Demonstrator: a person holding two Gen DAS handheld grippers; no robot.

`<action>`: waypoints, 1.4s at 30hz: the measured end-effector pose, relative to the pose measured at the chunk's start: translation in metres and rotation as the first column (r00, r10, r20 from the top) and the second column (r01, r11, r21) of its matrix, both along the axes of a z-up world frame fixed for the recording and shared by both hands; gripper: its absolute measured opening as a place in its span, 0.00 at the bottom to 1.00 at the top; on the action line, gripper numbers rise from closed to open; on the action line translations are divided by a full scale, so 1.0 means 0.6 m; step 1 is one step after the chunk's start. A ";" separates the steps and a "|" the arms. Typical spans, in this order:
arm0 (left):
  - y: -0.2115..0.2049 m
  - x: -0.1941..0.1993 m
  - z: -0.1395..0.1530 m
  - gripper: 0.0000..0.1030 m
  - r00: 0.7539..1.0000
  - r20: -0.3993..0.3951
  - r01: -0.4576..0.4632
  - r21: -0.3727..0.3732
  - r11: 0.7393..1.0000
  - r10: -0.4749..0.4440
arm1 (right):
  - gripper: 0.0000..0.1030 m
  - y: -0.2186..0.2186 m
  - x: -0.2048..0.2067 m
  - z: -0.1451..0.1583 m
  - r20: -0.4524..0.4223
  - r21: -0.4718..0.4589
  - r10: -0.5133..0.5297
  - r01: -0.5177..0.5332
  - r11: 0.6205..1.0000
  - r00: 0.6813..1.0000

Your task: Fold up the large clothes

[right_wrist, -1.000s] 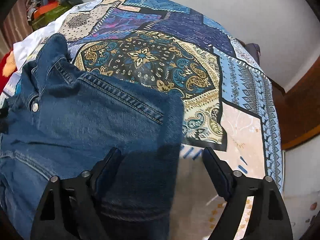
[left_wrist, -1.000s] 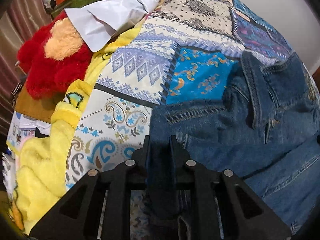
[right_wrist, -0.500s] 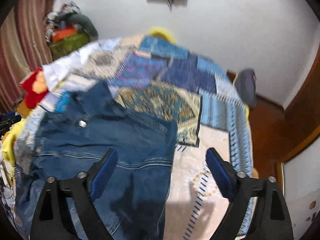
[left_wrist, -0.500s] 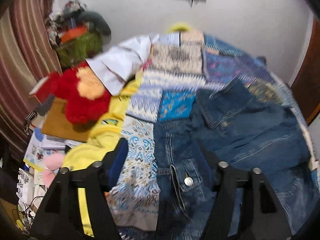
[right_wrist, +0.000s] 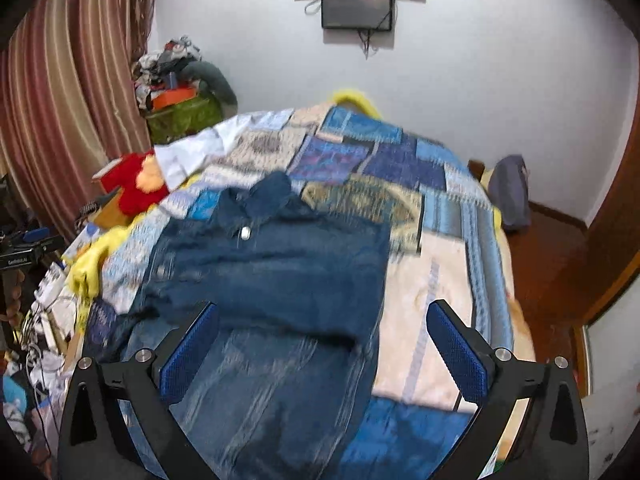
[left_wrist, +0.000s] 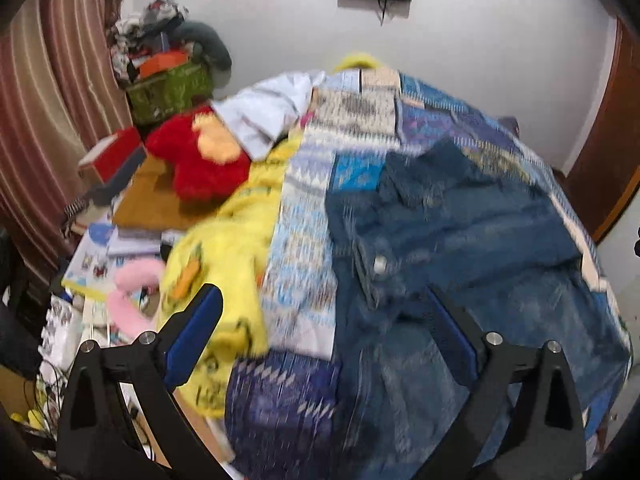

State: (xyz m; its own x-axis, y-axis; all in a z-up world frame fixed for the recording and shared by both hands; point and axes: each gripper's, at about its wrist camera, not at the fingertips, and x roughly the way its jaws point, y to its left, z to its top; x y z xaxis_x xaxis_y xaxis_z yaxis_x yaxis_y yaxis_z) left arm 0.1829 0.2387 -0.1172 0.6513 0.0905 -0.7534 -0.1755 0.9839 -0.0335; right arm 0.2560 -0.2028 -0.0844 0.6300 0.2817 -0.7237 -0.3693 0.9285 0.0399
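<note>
A blue denim jacket [left_wrist: 460,240] lies on the patchwork bedspread [left_wrist: 304,240], collar toward the wall, with its sides folded in over the front. In the right wrist view the jacket [right_wrist: 272,272] covers the near left part of the bedspread [right_wrist: 420,280]. My left gripper [left_wrist: 324,334] hangs well above the jacket's near left edge; its jaws are opening wide with nothing between them. My right gripper [right_wrist: 322,350] hovers above the jacket's near hem, jaws also opening, and holds nothing. Both views are motion-blurred.
Left of the bed lie a red plush toy [left_wrist: 200,168], a yellow blanket [left_wrist: 224,256], a white cloth [left_wrist: 264,116] and cluttered papers. A green basket [left_wrist: 168,88] piled with clothes stands by the striped curtain [left_wrist: 48,120]. A grey bag [right_wrist: 510,192] sits on the floor at the right.
Both grippers let go of the denim, opened wide and rose back from the bed. The jacket stays folded on the bedspread and now looks smaller and farther off.
</note>
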 end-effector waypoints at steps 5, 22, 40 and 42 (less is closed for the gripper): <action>0.017 -0.037 -0.090 0.96 0.992 -0.127 -0.011 -0.073 0.997 0.001 | 1.00 -0.027 -0.038 -0.089 -0.155 0.015 -0.030 0.033 0.999 0.987; -0.046 -0.115 -0.302 0.54 0.939 -0.325 -0.047 -0.443 0.895 -0.111 | 0.50 -0.060 -0.139 -0.187 -0.313 0.220 -0.027 0.100 0.970 0.949; -0.044 0.048 -0.017 0.15 0.997 0.045 0.065 -0.279 0.958 -0.054 | 0.15 0.022 0.042 -0.031 -0.056 0.293 0.099 -0.078 0.953 0.994; -0.030 0.083 0.011 0.15 0.995 0.091 0.051 -0.252 0.966 -0.028 | 0.13 0.021 0.087 -0.014 -0.027 0.300 0.064 -0.053 0.952 0.998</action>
State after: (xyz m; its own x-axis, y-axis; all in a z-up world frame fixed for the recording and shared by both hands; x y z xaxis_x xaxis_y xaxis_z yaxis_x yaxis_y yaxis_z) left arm 0.2328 0.2208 -0.1105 0.7138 -0.1238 -0.6893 -0.1221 0.9472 -0.2966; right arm 0.3084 -0.1903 -0.0928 0.5809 0.5242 -0.6227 -0.4155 0.8488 0.3269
